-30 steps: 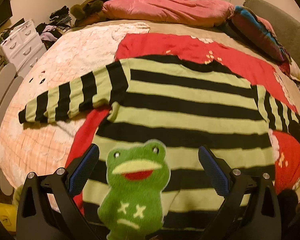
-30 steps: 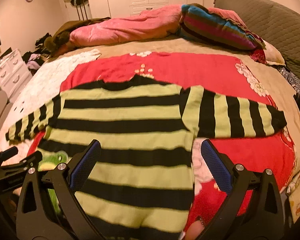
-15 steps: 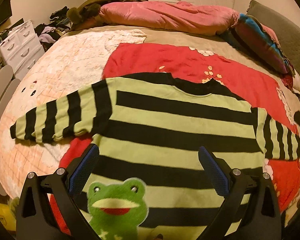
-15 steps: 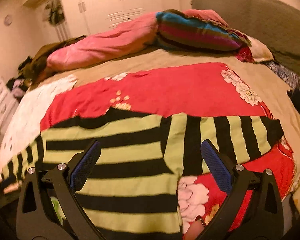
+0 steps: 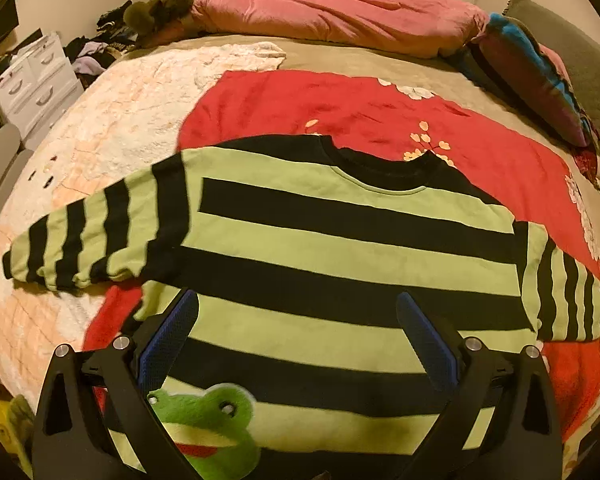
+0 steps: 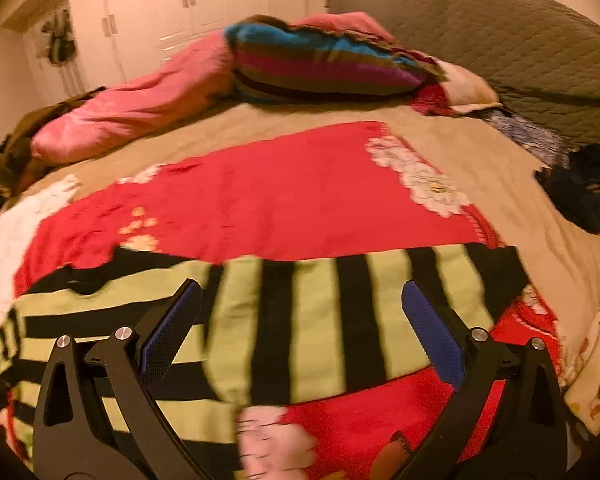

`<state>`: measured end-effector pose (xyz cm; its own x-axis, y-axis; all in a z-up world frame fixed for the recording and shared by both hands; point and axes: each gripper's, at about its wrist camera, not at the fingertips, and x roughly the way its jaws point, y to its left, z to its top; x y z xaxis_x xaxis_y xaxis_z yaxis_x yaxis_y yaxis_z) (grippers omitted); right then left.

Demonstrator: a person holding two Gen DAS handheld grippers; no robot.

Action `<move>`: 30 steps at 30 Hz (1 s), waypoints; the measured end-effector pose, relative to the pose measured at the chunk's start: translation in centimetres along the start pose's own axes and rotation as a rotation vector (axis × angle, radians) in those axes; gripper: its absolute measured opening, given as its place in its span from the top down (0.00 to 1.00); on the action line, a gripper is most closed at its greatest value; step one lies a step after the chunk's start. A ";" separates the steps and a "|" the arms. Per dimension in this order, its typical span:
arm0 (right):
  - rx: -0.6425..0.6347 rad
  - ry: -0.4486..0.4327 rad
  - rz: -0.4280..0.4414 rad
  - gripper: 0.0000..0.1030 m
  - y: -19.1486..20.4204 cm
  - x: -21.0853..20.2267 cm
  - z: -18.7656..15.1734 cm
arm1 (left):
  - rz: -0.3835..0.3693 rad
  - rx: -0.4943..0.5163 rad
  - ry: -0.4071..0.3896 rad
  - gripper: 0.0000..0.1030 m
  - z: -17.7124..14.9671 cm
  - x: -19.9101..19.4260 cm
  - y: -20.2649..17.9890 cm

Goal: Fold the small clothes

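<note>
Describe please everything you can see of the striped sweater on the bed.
The striped sweater is light green with wide black bands, a black round collar and what looks like soft knit. It lies flat and unfolded on a red blanket, both sleeves spread sideways. A plush green frog is at its hem. Both grippers hover open above it, not touching.

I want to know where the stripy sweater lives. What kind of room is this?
Most likely a bedroom. The sweater lies on a big bed with a pink duvet, and white wardrobe doors stand behind it.
</note>
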<state>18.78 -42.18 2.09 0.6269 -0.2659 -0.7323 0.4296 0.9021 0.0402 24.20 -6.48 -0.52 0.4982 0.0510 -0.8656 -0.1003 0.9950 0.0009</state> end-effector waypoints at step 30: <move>0.535 0.090 -0.263 0.08 -20.7 10.9 -2.7 | -0.090 0.097 0.038 0.04 -4.0 4.8 -4.1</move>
<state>14.99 -62.87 -8.53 0.4076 -0.4059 -0.8180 0.8449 0.5074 0.1692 23.56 -10.67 -6.63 0.4681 -0.0401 -0.8828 0.0276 0.9991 -0.0308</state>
